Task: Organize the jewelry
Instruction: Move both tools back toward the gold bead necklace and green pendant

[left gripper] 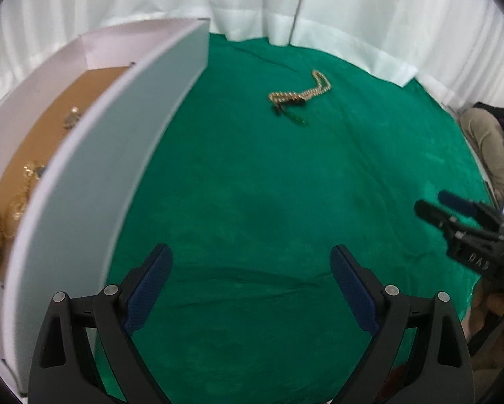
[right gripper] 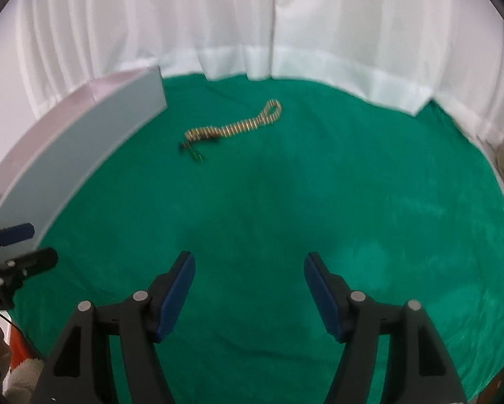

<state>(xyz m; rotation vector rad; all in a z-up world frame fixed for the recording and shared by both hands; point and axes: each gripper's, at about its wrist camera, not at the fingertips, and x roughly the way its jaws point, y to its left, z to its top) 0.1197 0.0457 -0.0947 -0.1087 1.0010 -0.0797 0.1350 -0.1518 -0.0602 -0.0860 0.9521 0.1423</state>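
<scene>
The green cloth cover of the tabletop [left gripper: 252,202] looks matt and slightly napped, like felt, with soft creases; the white fabric curtain [right gripper: 218,17] behind the tabletop hangs in smooth folds; the gold beaded necklace [left gripper: 302,96] on the cloth has a metallic shine; the white box [left gripper: 93,181] has smooth matt walls, like card or painted board, and a tan floor; the left claw [left gripper: 252,269] and right claw [right gripper: 249,271] are matt black plastic with ribbed blue pads [left gripper: 150,289].

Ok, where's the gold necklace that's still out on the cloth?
The gold necklace lies loose on the green cloth toward the far curtain, right of the white box, well ahead of both open grippers and touching neither.
</scene>
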